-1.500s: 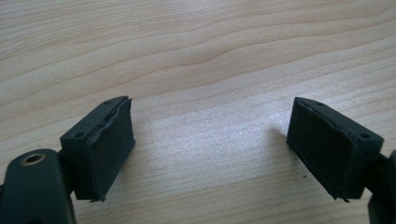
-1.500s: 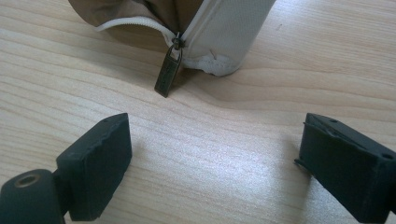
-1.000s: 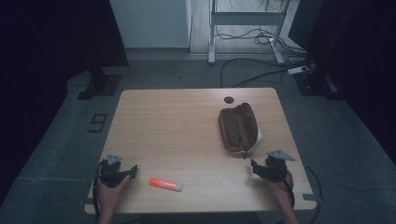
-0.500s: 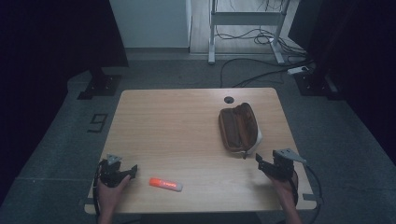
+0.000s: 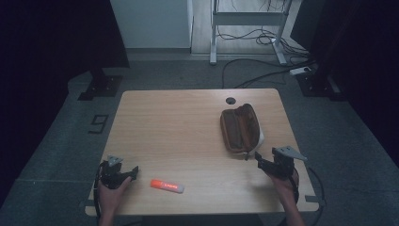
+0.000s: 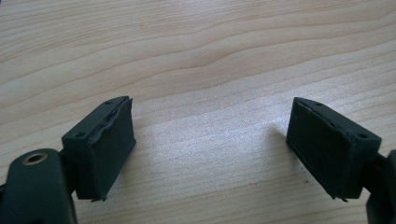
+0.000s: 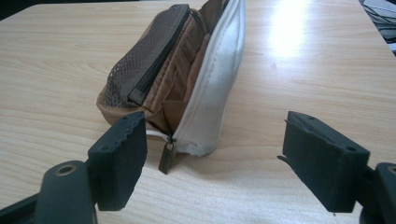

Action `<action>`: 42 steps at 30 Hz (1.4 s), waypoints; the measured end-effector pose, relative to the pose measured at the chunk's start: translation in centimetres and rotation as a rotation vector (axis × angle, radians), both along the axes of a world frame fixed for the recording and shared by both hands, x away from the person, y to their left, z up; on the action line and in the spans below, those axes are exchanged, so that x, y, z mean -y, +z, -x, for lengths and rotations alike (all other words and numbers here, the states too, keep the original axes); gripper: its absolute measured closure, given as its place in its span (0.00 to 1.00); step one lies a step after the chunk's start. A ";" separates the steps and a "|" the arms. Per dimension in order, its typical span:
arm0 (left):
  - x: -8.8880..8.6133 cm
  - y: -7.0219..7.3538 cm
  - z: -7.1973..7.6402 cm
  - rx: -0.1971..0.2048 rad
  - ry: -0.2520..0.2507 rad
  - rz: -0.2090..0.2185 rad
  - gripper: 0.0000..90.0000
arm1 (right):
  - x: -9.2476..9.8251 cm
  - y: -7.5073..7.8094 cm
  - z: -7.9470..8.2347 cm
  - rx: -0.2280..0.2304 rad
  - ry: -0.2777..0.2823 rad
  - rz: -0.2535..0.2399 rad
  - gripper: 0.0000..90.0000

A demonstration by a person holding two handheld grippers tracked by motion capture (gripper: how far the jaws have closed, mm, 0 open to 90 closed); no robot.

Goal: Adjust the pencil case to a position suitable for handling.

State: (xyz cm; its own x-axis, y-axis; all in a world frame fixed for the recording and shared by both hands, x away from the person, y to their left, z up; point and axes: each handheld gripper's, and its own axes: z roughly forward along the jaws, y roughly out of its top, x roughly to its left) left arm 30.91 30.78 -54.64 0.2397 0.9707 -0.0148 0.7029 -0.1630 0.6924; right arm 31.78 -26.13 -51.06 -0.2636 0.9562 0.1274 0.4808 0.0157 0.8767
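Observation:
A brown pencil case (image 5: 240, 128) lies unzipped on the right half of the wooden table (image 5: 188, 122), its white side facing right. Seen from the right gripper view, the pencil case (image 7: 182, 70) shows a mesh pocket inside and a zip pull (image 7: 166, 156) at its near end. My right gripper (image 5: 261, 162) is open just short of that near end, jaws wide with nothing between them (image 7: 215, 163). An orange highlighter (image 5: 167, 186) lies near the front edge. My left gripper (image 5: 128, 172) rests open to the left of it, over bare wood (image 6: 210, 154).
A round cable hole (image 5: 230, 100) sits at the table's far edge. Beyond the table are a desk frame (image 5: 244, 19), cables and a power strip (image 5: 301, 70) on the grey floor. A dark stand base (image 5: 99, 87) is at the far left.
My right gripper has moved slightly forward and right, toward the near end of the pencil case. The left gripper and the highlighter have stayed put.

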 end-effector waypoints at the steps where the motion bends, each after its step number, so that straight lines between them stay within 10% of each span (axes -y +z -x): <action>1: 0.0 0.0 0.0 0.000 0.000 0.000 0.17 | 0.0 0.0 0.0 0.000 0.000 0.000 0.24; 32: 0.0 0.0 0.0 0.000 0.001 -0.003 0.17 | -0.9 -1.0 -7.4 -0.053 -0.018 -0.050 0.34; 42: 0.0 0.0 0.0 0.001 0.002 -0.002 0.17 | -1.1 -2.4 -8.4 -0.082 -0.030 -0.060 0.56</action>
